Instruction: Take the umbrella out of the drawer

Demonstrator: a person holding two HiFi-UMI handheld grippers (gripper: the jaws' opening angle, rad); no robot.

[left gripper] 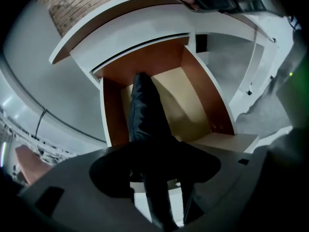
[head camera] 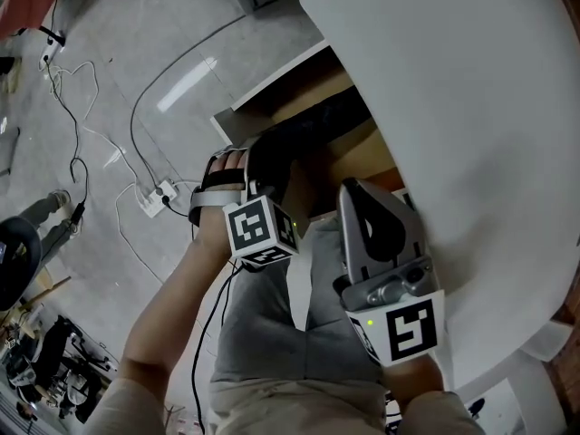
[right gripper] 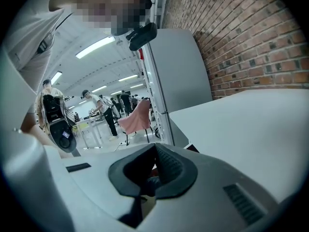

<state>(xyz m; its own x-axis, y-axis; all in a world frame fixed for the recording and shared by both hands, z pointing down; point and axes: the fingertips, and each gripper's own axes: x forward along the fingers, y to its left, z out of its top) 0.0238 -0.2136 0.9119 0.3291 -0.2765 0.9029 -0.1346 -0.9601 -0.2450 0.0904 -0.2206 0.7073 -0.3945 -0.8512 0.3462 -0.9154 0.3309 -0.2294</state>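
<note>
at the far left a white power strip (head camera: 156,198) is lying on the grey floor (head camera: 181,25) with cables trailing from it. the left gripper (head camera: 270,169) is pointing steeply down into the open drawer (head camera: 263,93). its jaws are standing wide, and the near end of the black umbrella (left gripper: 145,110) is running between them; whether the pads are touching it is not showing. the folded umbrella is lying lengthwise on the drawer's bottom, closer to the left wall in the left gripper view. further right, the right gripper (head camera: 353,193) is hovering over the person's grey trouser legs (head camera: 272,333), near the edge of the white table (head camera: 471,107). its jaws are sitting together with nothing between them.
</note>
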